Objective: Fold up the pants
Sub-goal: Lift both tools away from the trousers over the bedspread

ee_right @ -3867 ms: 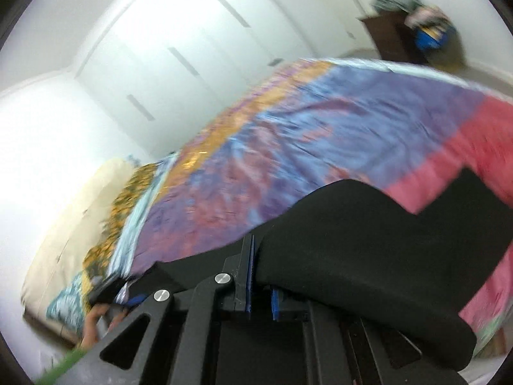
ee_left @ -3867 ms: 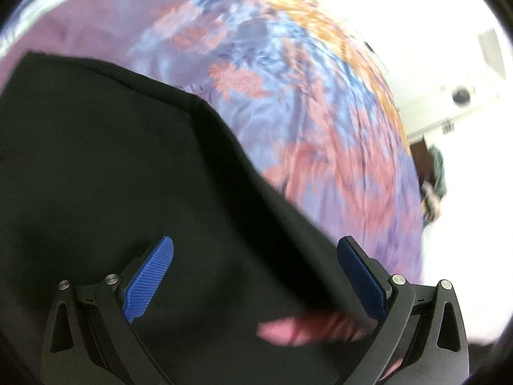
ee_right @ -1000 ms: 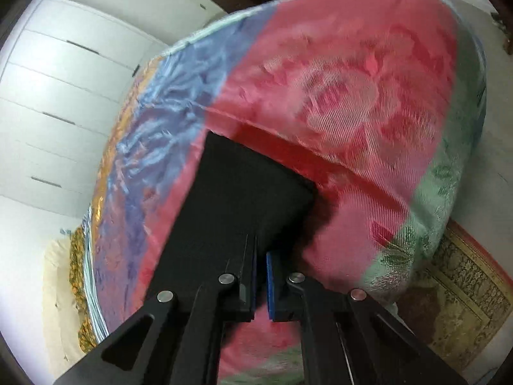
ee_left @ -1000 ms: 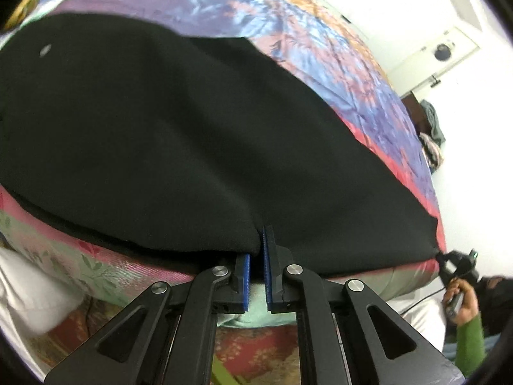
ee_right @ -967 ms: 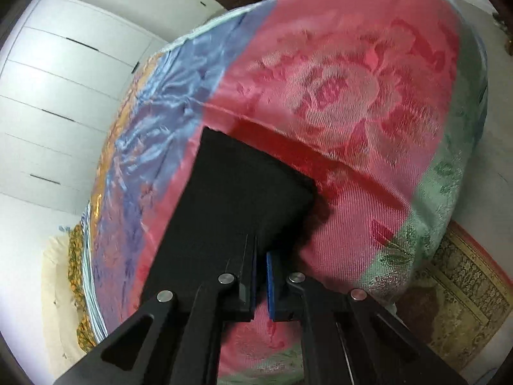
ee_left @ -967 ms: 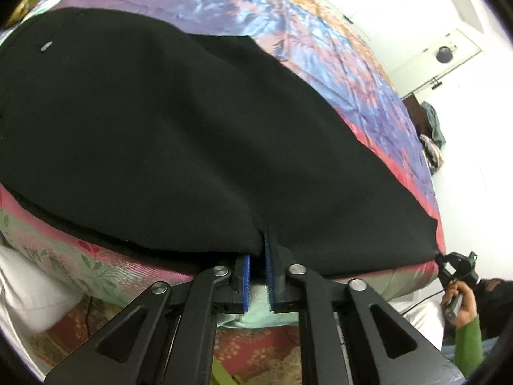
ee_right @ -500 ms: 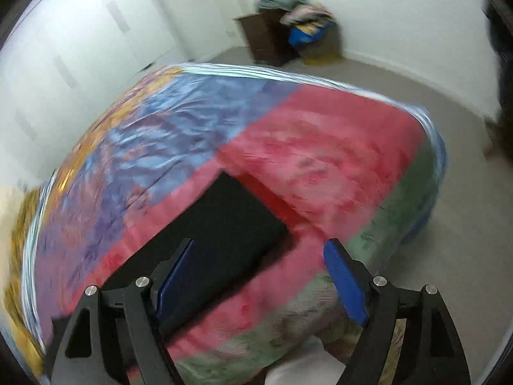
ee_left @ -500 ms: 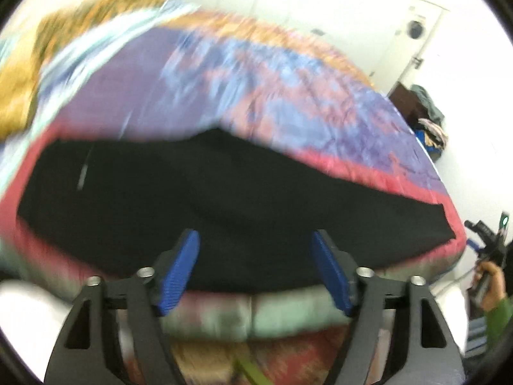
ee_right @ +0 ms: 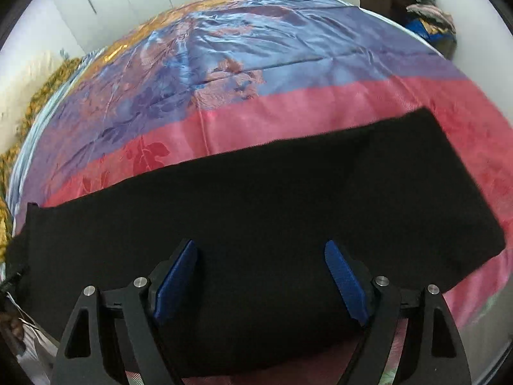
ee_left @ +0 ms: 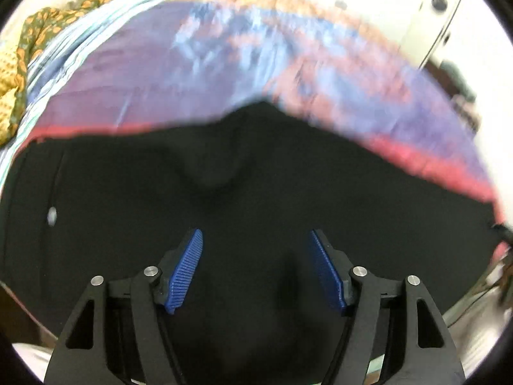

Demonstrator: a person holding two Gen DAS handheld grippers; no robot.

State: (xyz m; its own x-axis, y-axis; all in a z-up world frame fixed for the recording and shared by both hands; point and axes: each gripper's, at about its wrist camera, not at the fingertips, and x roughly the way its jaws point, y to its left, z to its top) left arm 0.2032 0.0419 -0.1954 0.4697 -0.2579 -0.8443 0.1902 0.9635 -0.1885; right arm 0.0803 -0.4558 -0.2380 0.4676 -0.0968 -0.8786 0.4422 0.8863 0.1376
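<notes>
Left claw [ee_left: 255,264]: released a second ago; spread wide above pants [ee_left: 256,192]
Right claw [ee_right: 259,277]: likewise let go, empty
Pants: lengthwise fold laid on bed [ee_right: 288,64]; cross-fold likely next

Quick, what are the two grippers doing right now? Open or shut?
Left gripper: open, holding nothing, above the black pants.
Right gripper: open, holding nothing, above the same pants.

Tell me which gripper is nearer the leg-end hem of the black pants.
Right, as far as these views show. The right gripper hangs open over the leg stretch of the black pants, hem close by. The left gripper hangs open over the wider part, hem far off.
</notes>
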